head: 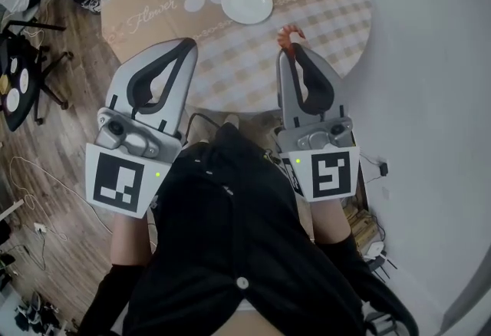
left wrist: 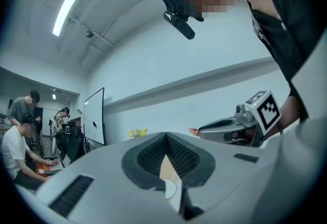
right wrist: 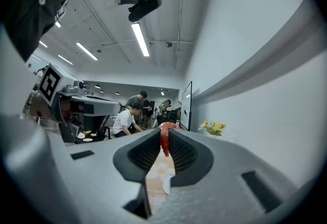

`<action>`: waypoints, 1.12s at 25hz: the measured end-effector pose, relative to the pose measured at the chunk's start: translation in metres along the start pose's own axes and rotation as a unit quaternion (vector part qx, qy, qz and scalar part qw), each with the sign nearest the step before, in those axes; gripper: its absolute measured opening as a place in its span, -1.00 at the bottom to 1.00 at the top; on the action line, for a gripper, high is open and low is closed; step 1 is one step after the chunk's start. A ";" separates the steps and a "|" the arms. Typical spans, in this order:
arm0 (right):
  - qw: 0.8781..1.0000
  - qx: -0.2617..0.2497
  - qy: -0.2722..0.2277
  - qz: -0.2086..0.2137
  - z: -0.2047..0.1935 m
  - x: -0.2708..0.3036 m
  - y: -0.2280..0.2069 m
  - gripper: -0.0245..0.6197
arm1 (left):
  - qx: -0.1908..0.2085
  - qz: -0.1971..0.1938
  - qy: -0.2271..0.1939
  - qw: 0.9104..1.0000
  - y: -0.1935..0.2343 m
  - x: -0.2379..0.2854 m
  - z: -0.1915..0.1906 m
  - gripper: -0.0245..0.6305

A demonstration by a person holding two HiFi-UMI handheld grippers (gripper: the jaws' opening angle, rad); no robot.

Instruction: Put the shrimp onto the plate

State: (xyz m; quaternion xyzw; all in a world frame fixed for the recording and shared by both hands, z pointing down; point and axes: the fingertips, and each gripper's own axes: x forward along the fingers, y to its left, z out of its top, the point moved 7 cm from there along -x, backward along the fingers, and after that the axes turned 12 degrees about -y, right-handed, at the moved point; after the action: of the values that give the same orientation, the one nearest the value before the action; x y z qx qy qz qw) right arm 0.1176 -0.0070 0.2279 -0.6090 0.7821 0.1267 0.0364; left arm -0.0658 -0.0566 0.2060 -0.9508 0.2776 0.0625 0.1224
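Seen from above, a person in black clothing (head: 230, 250) holds two grey two-jaw grippers out level over the near edge of a round table (head: 337, 12) covered in a beige checked cloth with a daisy print. The right gripper (head: 291, 49) has its jaws clamped narrowly on a small orange-red shrimp (head: 290, 35), whose curled body sticks out past the tips; the right gripper view shows the shrimp (right wrist: 164, 141) pinched between the ribbed black pads. A round white plate (head: 247, 2) lies bare farther in on the table, apart from the shrimp. The left gripper (head: 188, 43) has its jaws closed together on nothing
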 end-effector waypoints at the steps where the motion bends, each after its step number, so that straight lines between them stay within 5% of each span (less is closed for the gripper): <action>1: 1.000 0.001 -0.001 0.004 -0.001 0.001 -0.003 -0.81 | 0.001 0.004 0.002 1.000 0.000 0.002 0.000 -0.92; 11: 1.000 0.008 -0.015 0.025 -0.002 0.004 -0.032 -0.81 | 0.002 0.039 0.004 0.999 -0.010 0.027 0.000 -0.92; 28: 1.000 0.005 -0.014 0.010 -0.007 0.009 -0.053 -0.81 | 0.007 0.020 0.001 1.000 -0.010 0.050 -0.002 -0.92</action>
State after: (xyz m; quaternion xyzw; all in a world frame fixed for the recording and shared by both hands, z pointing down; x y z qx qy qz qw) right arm 0.1667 -0.0289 0.2244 -0.5992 0.7881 0.1319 0.0493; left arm -0.0181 -0.0752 0.2009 -0.9444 0.2969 0.0616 0.1272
